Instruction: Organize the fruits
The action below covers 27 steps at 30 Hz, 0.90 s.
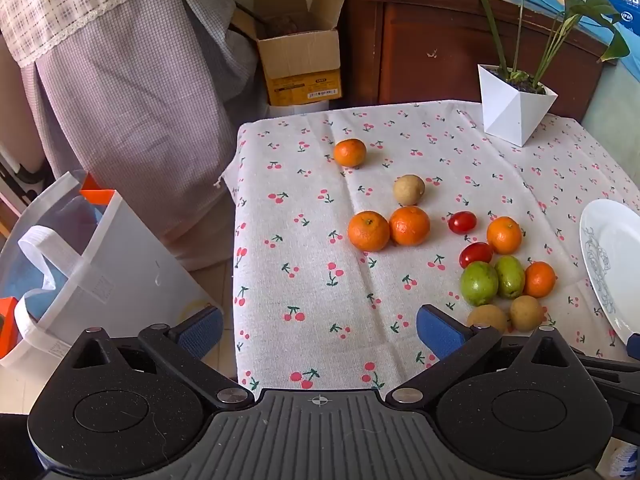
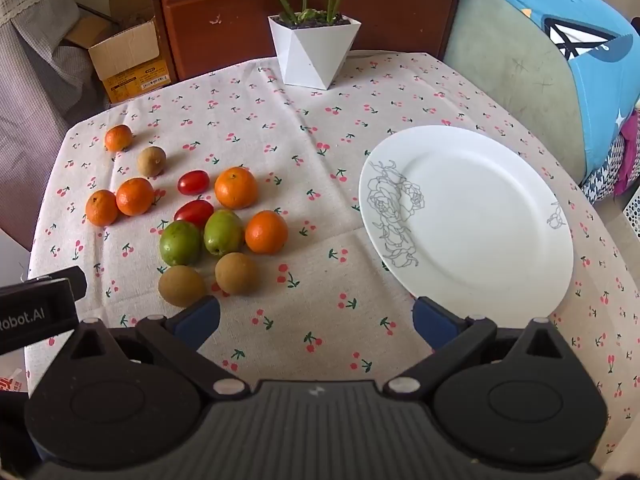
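Observation:
Several fruits lie loose on the cherry-print tablecloth [image 2: 312, 152]: oranges [image 2: 236, 187], two cherry tomatoes [image 2: 193, 182], two green fruits [image 2: 181, 242] and brown round fruits [image 2: 236, 273]. They also show in the left wrist view, with oranges [image 1: 368, 231] and green fruits [image 1: 479, 283]. A white plate [image 2: 496, 216] with a rose drawing lies empty at the right; its edge shows in the left wrist view [image 1: 616, 256]. My left gripper [image 1: 320, 330] is open and empty over the table's near left. My right gripper [image 2: 316, 320] is open and empty over the near edge, between fruits and plate.
A white faceted plant pot [image 2: 314, 54] stands at the table's far edge. A white tote bag [image 1: 80, 264] sits on the floor left of the table. A cardboard box [image 1: 300, 52] and a wooden cabinet [image 1: 460, 40] stand behind. A person in a checked apron [image 1: 120, 80] stands at the left.

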Each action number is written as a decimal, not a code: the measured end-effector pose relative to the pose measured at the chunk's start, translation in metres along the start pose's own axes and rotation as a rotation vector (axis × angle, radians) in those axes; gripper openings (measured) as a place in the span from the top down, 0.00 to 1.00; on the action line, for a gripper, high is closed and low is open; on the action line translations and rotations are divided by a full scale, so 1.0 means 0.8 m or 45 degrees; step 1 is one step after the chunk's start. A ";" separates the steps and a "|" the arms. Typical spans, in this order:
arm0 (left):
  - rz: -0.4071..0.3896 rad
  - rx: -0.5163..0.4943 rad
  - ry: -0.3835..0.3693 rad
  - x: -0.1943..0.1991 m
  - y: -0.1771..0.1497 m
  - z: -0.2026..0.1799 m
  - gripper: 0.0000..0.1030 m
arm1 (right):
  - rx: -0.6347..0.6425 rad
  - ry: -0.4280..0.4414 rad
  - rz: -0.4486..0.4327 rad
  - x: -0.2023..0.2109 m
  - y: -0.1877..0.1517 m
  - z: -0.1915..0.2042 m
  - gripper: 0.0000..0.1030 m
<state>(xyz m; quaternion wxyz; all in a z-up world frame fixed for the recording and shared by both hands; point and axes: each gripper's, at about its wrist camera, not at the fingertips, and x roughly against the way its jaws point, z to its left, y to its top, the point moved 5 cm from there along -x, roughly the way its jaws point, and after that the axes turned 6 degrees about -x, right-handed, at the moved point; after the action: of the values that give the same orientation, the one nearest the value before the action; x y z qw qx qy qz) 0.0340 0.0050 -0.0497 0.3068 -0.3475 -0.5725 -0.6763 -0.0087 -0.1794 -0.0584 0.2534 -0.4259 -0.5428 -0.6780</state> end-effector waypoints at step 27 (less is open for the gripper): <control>-0.031 -0.002 0.019 0.004 -0.001 -0.003 0.00 | 0.021 -0.023 0.001 0.005 0.001 0.001 0.02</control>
<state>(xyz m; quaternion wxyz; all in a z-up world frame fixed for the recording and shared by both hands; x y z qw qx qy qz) 0.0311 0.0029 -0.0477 0.3024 -0.3358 -0.5738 -0.6830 -0.0100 -0.1784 -0.0548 0.2521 -0.4301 -0.5504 -0.6697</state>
